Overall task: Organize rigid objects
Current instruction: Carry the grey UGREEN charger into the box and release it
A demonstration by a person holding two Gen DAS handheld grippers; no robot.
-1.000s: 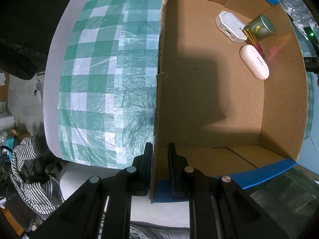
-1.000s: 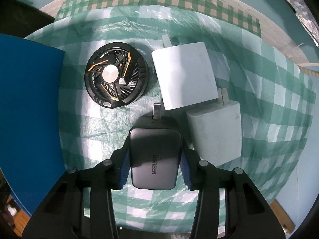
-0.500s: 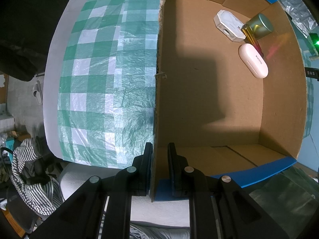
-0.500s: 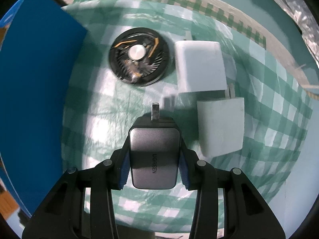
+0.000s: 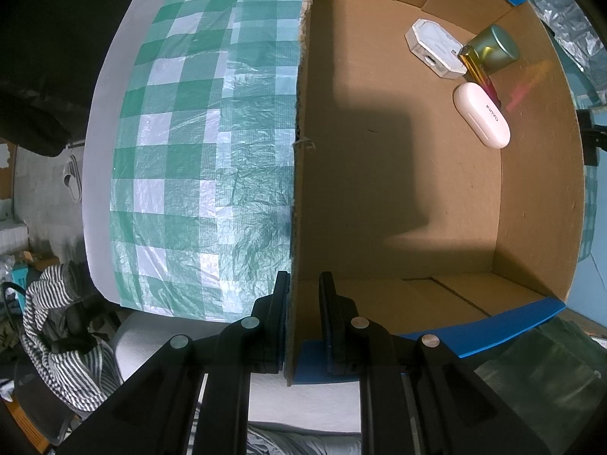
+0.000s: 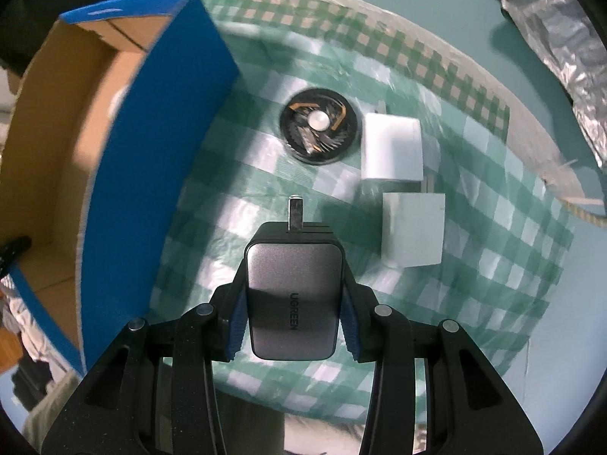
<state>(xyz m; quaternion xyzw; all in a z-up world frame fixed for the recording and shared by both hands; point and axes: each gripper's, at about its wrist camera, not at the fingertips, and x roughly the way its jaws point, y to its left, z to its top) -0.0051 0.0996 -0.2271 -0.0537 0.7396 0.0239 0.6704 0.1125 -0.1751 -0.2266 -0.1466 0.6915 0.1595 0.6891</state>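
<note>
My left gripper [image 5: 302, 295] is shut on the near wall of the open cardboard box [image 5: 538, 197], one finger inside and one outside. Inside at the far right lie a white earbud case [image 5: 481, 114], a white octagonal box [image 5: 434, 48], a green-gold jar [image 5: 493, 48] and an iridescent stick [image 5: 480, 72]. My right gripper [image 6: 294, 299] is shut on a grey UGREEN charger [image 6: 294, 295], held above the checked cloth. On the cloth lie a black round fan [image 6: 318, 126] and two white chargers [image 6: 392, 148] [image 6: 412, 229]. The box [image 6: 151, 159] stands to the left.
A green-and-white checked cloth [image 5: 197, 159] [image 6: 474, 265] covers the table. The table's left edge [image 5: 95, 174] drops to a cluttered floor with striped fabric [image 5: 49, 322]. Silver foil [image 6: 561, 45] lies at the far right.
My right gripper has lifted the grey charger off the cloth and drawn back; the fan and white chargers look smaller and the box has come into view on the left. The left gripper holds still.
</note>
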